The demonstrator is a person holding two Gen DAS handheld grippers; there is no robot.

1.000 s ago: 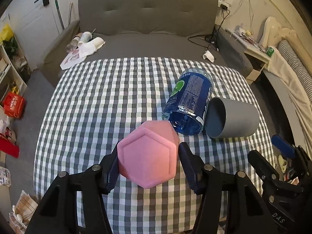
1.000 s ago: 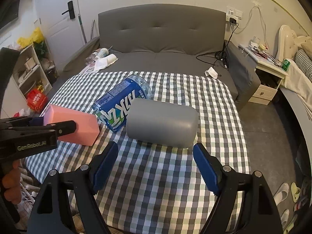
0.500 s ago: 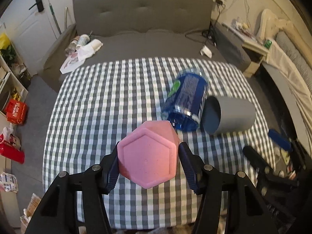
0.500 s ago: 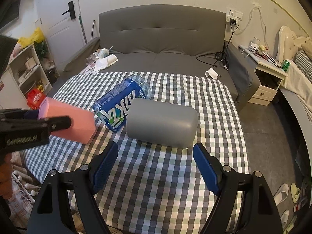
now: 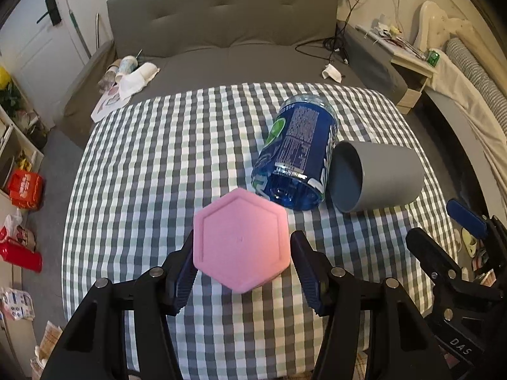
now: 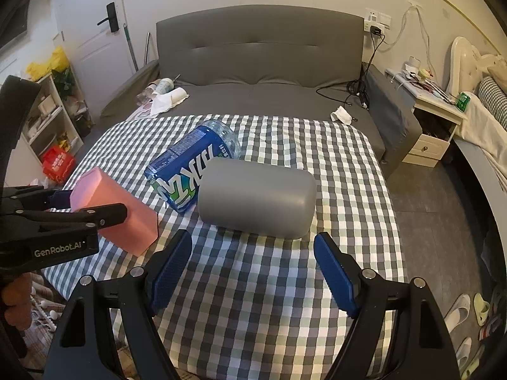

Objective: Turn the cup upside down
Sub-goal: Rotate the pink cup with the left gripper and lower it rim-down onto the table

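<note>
A pink hexagonal cup (image 5: 242,242) is held in my left gripper (image 5: 242,264), flat base facing the camera, tilted over the checkered table. In the right wrist view the pink cup (image 6: 125,218) slants downward, with its lower end at or close to the cloth. A grey cup (image 5: 377,179) lies on its side with its mouth toward the left gripper; in the right wrist view the grey cup (image 6: 256,201) lies just ahead of my right gripper (image 6: 253,272), which is open and empty.
A blue plastic bottle (image 5: 296,155) lies on its side between the pink and grey cups, touching the grey one. The checkered tablecloth (image 6: 285,300) covers a small table. A grey sofa (image 6: 259,95) stands behind; a nightstand (image 6: 434,126) stands at right.
My left gripper lifted the pink cup up and back, then brought it down toward the table again, tilted. The right gripper, grey cup and bottle have not moved.
</note>
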